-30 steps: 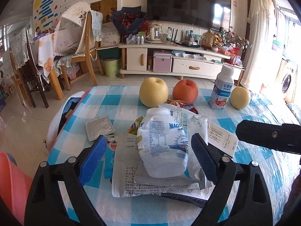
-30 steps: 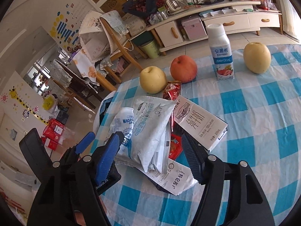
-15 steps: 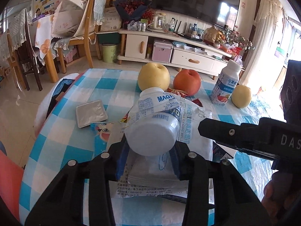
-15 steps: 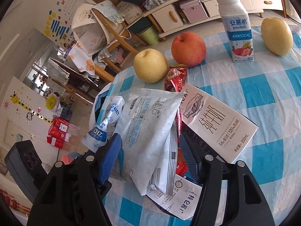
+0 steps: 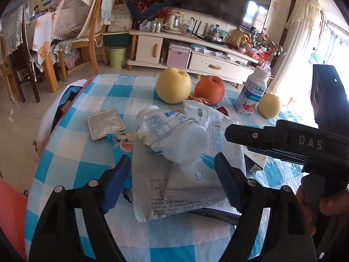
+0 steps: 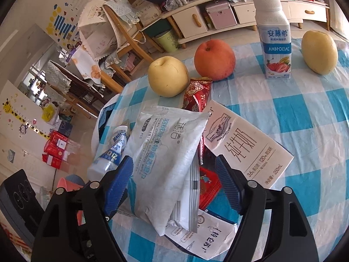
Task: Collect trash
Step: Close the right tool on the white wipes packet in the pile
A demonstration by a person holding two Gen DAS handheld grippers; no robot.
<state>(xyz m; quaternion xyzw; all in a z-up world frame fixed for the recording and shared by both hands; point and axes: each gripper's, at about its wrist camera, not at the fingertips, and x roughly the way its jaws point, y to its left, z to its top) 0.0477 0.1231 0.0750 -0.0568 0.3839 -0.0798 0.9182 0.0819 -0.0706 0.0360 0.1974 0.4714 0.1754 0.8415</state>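
Observation:
A pile of trash lies on the blue checked tablecloth. On top of it a crushed white plastic bottle rests on its side over a white wipes packet. My left gripper has its jaws opening just short of the bottle, with only flat wrappers between the pads. In the right wrist view the wipes packet lies between the opening jaws of my right gripper, unpressed. A flattened milk carton and a red snack wrapper lie beside the packet, and the bottle is to its left.
Behind the pile stand a yellow pear, a red apple, an upright yogurt bottle and a second pear. A silver foil tray lies at the left. The table edge drops off at the left above a red bin.
The left gripper shut on the bottle, tipped it up, then let go; the bottle now lies on its side on the pile. The right gripper came closer to the packet and widened.

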